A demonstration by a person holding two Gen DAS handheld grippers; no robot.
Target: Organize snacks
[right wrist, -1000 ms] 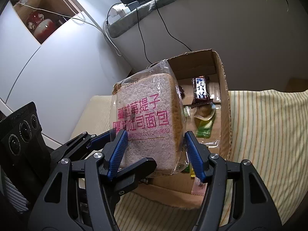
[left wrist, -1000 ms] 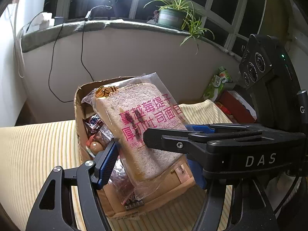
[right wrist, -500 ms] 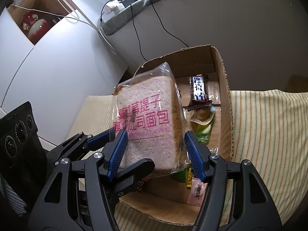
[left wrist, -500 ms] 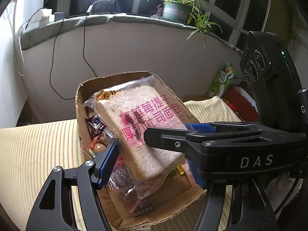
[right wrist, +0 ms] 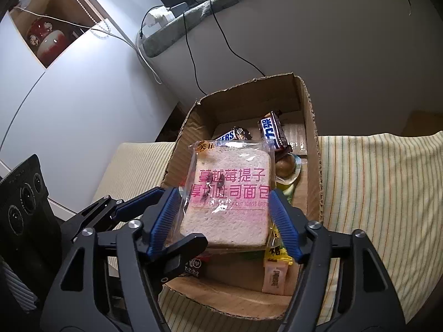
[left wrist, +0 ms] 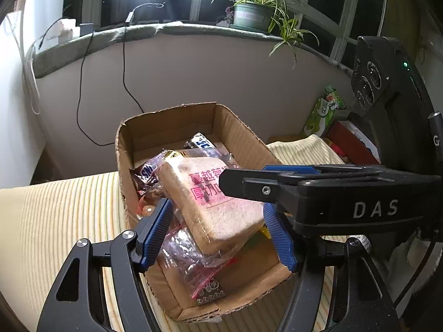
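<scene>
Bagged toast lay in the cardboard box, between the open fingers of two tools.

The left tool (left wrist: 218,232) pointed down at a cardboard box (left wrist: 238,130) sitting on a striped yellow cloth (left wrist: 55,215). A bag of sliced toast (left wrist: 213,202) with pink lettering lay tilted on top of other snack packets in the box. The left tool's blue pads (left wrist: 156,229) stood to either side of the bag, with a gap visible on the left. The right tool (left wrist: 277,182) reached in from the right across the bag, its jaws having just been opening with the bag between them. Behind, a potted plant (left wrist: 257,13) stood on the windowsill, and a black cable (left wrist: 124,77) hung down the wall.
</scene>
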